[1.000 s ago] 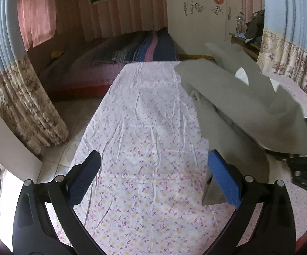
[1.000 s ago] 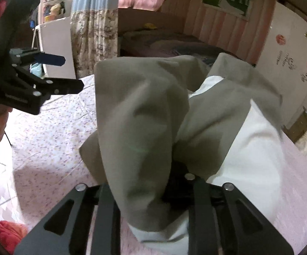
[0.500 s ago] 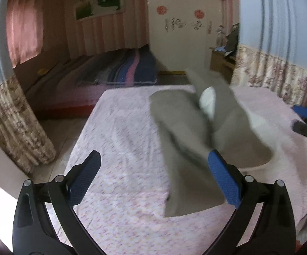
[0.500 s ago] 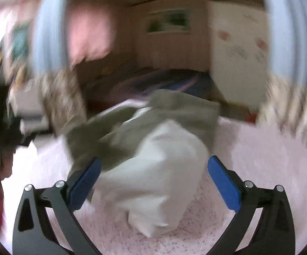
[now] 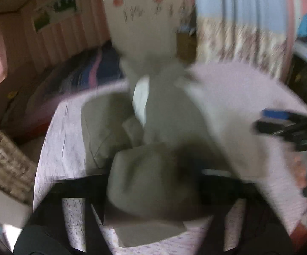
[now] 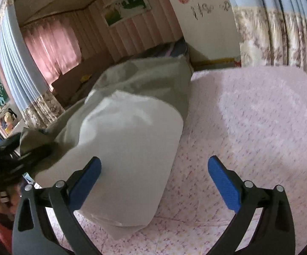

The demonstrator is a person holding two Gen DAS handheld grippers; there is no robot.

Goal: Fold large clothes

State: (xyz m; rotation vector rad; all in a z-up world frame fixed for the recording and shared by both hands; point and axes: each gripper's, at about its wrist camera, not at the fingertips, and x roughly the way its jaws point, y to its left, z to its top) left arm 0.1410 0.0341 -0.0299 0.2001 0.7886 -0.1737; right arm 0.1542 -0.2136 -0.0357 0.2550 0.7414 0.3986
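My left claw [image 5: 153,182] has just closed onto a bunched wad of the grey garment [image 5: 166,114], right claw [image 6: 153,182] spread wide and empty, so lifting one-sided risks dragging it crooked across the floral sheet [image 6: 259,127].

Your garment [image 6: 132,131] is a large grey-green piece with a white lining, crumpled in a heap on the flowered pink sheet [image 6: 249,127]. Seen from your right wrist, its white side bulges toward 6 o'clock while the grey part trails off to 12 and 9 o'clock. From your left wrist, a grey fold [image 5: 149,176] bunches up close at 6 o'clock, blurred.
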